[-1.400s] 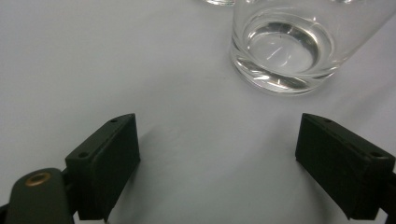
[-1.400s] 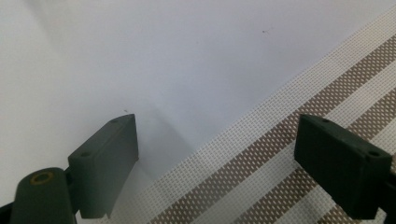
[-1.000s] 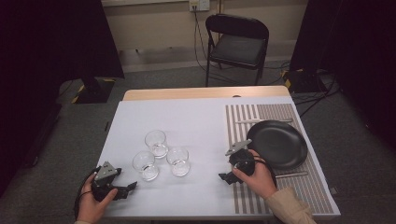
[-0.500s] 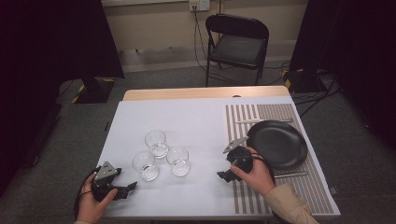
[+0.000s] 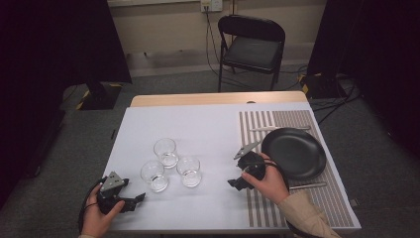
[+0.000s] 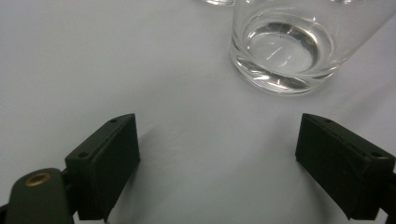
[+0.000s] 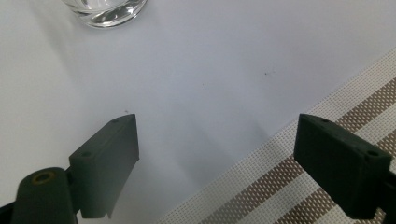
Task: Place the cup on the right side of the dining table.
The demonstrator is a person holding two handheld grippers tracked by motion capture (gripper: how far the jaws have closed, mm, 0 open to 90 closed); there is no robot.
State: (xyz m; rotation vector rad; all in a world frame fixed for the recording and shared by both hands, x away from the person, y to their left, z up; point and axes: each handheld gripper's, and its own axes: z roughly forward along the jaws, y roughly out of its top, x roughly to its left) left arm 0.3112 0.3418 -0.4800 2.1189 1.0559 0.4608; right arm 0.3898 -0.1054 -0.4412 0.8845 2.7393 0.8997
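A: What sits nearest the person?

B: The left gripper (image 5: 132, 201), held low at the front left of the white table (image 5: 208, 124). Its jaws stand wide apart with nothing between them. In the left gripper view a clear glass (image 6: 299, 46) stands just beyond them on the bare white surface.

A: And the other one?

B: The right gripper (image 5: 238, 171) is a little farther in, at the edge of the striped placemat (image 5: 277, 121), jaws likewise spread and empty. Its own view shows white table and mat edge between them, and a glass base (image 7: 105, 10) at the top.

A: Where are the glasses?

B: Three glasses (image 5: 165, 151) cluster between the two grippers, apart from both. A black plate (image 5: 294, 153) lies on the placemat just behind the right gripper, cutlery beside it. A folding chair (image 5: 252, 47) stands beyond the table.
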